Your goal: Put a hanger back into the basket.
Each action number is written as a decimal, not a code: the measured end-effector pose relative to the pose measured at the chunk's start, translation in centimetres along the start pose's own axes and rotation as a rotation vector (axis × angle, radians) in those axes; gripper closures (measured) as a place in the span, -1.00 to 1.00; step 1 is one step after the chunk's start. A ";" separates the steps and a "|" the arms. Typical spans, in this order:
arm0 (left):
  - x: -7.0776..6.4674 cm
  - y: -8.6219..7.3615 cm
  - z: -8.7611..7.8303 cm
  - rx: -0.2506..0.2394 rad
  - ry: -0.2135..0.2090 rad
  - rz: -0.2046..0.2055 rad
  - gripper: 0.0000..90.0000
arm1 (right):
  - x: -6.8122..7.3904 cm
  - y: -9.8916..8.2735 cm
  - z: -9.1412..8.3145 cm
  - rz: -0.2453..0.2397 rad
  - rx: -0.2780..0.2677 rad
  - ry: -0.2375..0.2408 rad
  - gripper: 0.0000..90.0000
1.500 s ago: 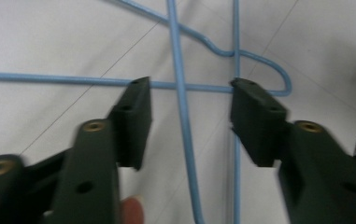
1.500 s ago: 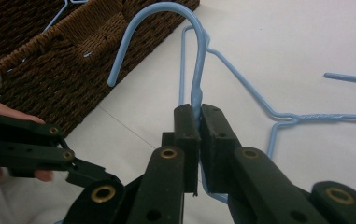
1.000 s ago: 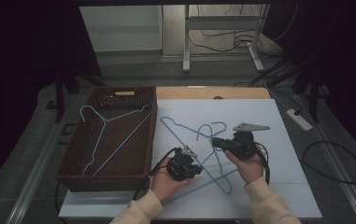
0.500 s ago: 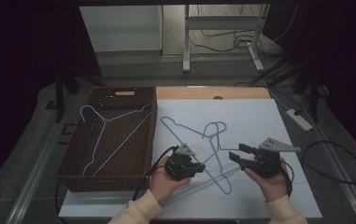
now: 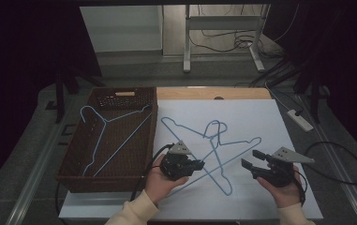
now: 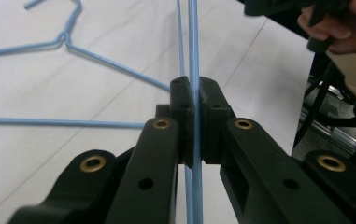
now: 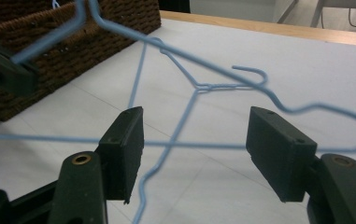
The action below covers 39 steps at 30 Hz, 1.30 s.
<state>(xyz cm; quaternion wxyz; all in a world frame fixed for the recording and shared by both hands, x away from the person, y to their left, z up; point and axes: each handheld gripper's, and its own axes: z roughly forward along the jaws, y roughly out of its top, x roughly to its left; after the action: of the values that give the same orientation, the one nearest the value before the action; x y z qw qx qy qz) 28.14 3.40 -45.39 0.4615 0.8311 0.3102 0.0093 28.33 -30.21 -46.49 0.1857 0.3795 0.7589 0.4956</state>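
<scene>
Reading any writing was not possible for us. Our left gripper (image 6: 193, 122) pinched a blue hanger (image 5: 227, 161) wire; our right gripper (image 5: 253, 159) hovered with jaws spread.

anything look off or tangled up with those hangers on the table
Yes. Two blue wire hangers lie crossed over each other on the white table, hooks overlapping, rather than flat and apart like the hanger in the wicker basket. The left gripper is shut on one hanger's wire; the right gripper is open beside them.

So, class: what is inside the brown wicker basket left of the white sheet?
One blue wire hanger lies inside the basket, hook toward its far left corner. The dark woven floor shows around it; nothing else is visible, though the near wall hides a strip.
</scene>
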 end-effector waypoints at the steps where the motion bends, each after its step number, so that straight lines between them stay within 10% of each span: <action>1: -0.1 0.2 -0.3 -0.010 -0.002 -0.002 0.90 | -0.1 0.0 0.0 0.000 0.003 -0.001 -0.17; 39: 1.8 2.0 -12.1 -0.236 0.053 -0.007 0.90 | -1.0 -0.4 0.2 -0.003 0.008 -0.016 -0.14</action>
<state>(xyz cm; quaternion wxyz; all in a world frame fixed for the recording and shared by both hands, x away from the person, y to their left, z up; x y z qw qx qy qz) 26.97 12.76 -37.41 0.5477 0.7696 0.3217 0.0661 28.89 -30.93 -47.05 0.1910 0.3832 0.7597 0.4894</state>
